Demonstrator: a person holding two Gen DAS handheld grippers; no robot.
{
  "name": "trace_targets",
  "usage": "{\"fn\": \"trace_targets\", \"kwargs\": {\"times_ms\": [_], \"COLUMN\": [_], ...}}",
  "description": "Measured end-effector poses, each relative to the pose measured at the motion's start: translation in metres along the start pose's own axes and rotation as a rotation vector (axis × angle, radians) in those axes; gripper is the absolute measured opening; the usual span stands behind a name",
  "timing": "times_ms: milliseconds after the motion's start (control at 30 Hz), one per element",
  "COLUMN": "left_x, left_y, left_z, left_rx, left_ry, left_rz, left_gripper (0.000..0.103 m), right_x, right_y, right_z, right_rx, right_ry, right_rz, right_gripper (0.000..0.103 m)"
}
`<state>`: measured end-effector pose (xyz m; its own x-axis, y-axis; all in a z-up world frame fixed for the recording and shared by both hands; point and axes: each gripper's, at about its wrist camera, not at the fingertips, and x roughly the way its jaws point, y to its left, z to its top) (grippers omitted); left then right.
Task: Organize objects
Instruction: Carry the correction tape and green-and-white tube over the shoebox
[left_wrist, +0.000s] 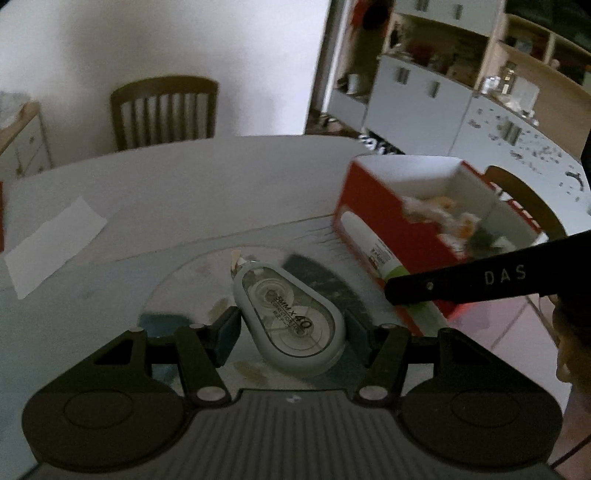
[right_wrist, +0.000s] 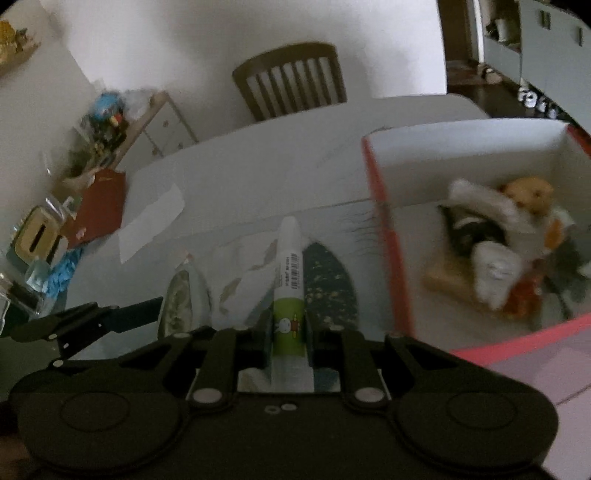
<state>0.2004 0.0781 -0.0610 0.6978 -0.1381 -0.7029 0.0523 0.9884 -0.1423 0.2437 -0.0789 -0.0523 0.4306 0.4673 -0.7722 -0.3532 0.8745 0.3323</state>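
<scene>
While I am clamping the glue stick (right_wrist: 289, 295) in my right tool (right_wrist: 289, 341) for boxing, my left tool (left_wrist: 291, 332) is straddling the correction tape (left_wrist: 291, 317), grip uncertain.

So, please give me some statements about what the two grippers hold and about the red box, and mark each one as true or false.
1. The left gripper has a correction tape between its fingers. True.
2. The right gripper is empty. False: it is shut on a white and green glue stick.
3. The red box already has things inside, among them a plush toy. True.
4. The glue stick lies inside the red box. False: it is outside, left of the box wall.
5. The box has a lid on it. False: it is open at the top.
</scene>
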Motion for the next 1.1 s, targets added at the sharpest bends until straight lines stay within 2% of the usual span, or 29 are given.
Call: {"fn": "trace_targets", "kwargs": {"times_ms": [233,533,800,1100], "left_x": [-0.009,-0.003,0.011,0.035], "left_y": [-0.046,-0.103,-0.145,-0.182], "left_z": [0.01,0.024,0.034,0.062], "left_rx": [0.057,0.124,0.171,0.245], "left_ry": [-0.025,-0.044,-0.043,-0.063], "left_rz": [-0.046,-0.098,-0.124,-0.119], "left_gripper": [0.061,0.061,0.061,0.061], "right_x": [-0.039,-0.076,-0.092,-0.093], "right_y": [-0.032,-0.08,-0.121,-0.163], "right_z": [-0.005,-0.01,-0.006,0.016], "right_rx": [0.029,0.06,0.083,0.104], "right_ry": [-0.053,-0.107,-0.123,-0.151], "right_rz": [-0.023,-0.057,-0.074,-0.118], "right_gripper": [0.017,0.017,0.017,0.017]}}
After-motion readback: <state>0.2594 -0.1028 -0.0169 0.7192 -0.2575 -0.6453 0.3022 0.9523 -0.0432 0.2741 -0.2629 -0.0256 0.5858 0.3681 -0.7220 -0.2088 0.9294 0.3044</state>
